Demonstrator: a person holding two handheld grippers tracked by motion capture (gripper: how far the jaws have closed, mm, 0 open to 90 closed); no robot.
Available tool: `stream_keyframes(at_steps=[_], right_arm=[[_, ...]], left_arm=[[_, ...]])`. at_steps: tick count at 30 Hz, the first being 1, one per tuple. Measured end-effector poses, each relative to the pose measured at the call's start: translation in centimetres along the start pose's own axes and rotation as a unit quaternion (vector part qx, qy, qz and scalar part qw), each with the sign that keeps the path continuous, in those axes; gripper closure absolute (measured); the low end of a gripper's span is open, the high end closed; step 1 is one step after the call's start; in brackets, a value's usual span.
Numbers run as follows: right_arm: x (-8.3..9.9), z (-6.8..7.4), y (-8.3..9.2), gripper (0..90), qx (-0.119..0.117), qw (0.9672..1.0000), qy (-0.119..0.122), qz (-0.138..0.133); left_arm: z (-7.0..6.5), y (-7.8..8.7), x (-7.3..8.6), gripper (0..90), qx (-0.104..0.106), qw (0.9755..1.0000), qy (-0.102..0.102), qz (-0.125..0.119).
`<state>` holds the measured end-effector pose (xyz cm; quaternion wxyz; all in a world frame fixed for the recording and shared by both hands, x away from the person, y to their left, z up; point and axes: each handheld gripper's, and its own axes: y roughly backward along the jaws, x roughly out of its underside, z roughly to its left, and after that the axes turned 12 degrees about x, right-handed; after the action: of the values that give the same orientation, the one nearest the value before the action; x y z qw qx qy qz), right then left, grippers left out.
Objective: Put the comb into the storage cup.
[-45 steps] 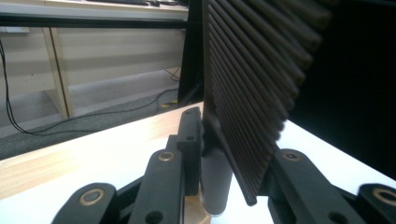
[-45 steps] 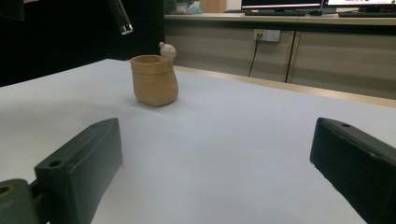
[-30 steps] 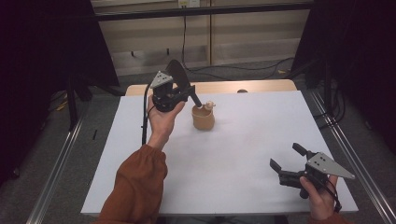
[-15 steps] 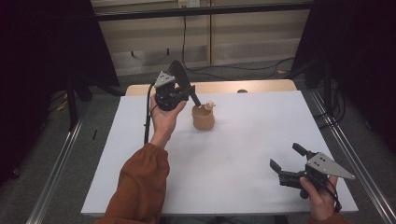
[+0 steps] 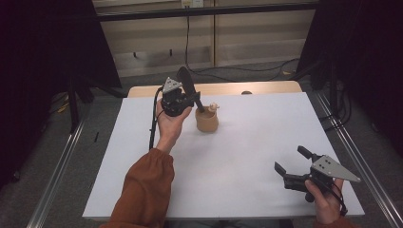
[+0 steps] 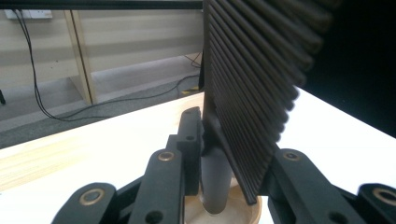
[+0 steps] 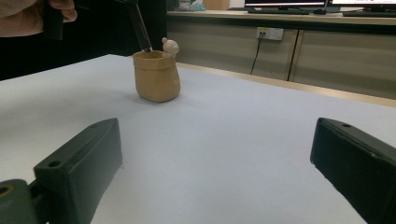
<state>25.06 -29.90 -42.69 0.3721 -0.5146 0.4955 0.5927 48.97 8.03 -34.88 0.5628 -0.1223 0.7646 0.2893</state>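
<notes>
My left gripper (image 5: pixel 190 97) is clamped on a black ribbed comb (image 6: pixel 252 93), whose handle end dips into the mouth of the tan pot (image 5: pixel 207 119). The pot stands on the white table (image 5: pixel 247 156), near its far edge, left of centre. My right gripper (image 5: pixel 291 164) rests by the near right corner, jaws apart, holding nothing.

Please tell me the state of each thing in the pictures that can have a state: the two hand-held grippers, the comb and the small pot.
Left hand-held gripper: shut on the comb, above the pot.
Comb: held, its handle tip inside the pot's mouth.
Pot: upright on the table, mouth open.
Right hand-held gripper: open, holding nothing, near the table's front edge.
Table: covered by a white sheet.
</notes>
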Motion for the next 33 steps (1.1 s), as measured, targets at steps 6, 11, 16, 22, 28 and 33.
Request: stream_keyframes(at_steps=[6, 11, 16, 22, 28, 33], right_arm=[[0.0, 0.0, 0.0, 1.5, 0.0, 1.0, 0.0, 0.0], [0.0, 0.1, 0.0, 1.5, -0.002, 1.0, -0.002, 0.001], [0.0, 0.1, 0.0, 1.5, -0.001, 1.0, 0.002, 0.002], [0.1, 0.1, 0.0, 1.5, -0.003, 1.0, 0.004, 0.002], [0.1, 0.1, -0.1, 1.5, -0.003, 1.0, 0.003, 0.002], [0.1, 0.2, -0.1, 1.5, -0.005, 1.0, 0.003, 0.002]], left_arm=[[0.0, -0.3, 0.4, 73.2, -0.001, 0.9999, -0.001, 0.01], [0.0, -0.2, 0.5, 73.2, -0.001, 1.0, 0.001, 0.009], [0.1, -0.3, 0.8, 73.1, 0.0, 0.9999, 0.006, 0.012], [0.1, -0.6, 1.5, 73.1, -0.002, 0.9998, 0.002, 0.021], [-0.1, -0.9, 1.9, 73.2, -0.003, 0.9997, 0.001, 0.025], [-0.2, -1.1, 2.2, 73.2, -0.003, 0.9995, -0.001, 0.031]])
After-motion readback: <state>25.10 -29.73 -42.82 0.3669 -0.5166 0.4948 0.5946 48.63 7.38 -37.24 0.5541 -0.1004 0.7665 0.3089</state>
